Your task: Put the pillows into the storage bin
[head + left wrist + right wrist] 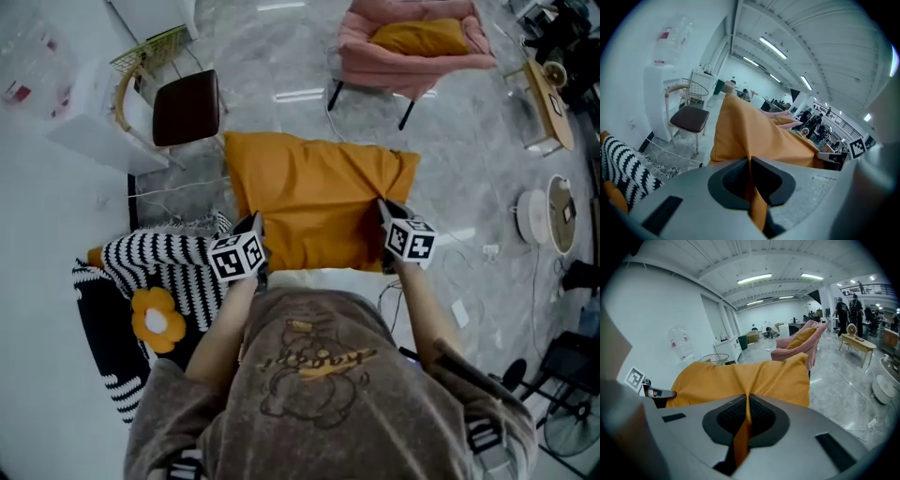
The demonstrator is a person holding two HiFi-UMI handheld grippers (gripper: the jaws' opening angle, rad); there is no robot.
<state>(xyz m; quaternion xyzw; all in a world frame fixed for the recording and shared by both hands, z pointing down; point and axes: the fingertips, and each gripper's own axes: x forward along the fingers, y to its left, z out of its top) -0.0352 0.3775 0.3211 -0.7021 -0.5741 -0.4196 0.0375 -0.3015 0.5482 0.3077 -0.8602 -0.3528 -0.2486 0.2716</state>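
Observation:
A large orange pillow [314,202] hangs in the air in front of me, held by its near edge at both corners. My left gripper [255,246] is shut on the pillow's left corner, with orange fabric [751,187] pinched between its jaws. My right gripper [386,234] is shut on the right corner, fabric [743,432] squeezed in the same way. A second orange pillow [420,37] lies on the pink armchair [375,61] at the far side. A black-and-white striped pillow with an orange flower [155,281] lies at my left. No storage bin shows clearly.
A brown-seated chair [186,106] and a wire basket [150,52] stand at the far left by a white cabinet [94,122]. Cables run over the grey floor [469,187]. A round white device [548,214] and a low table [548,98] are at the right.

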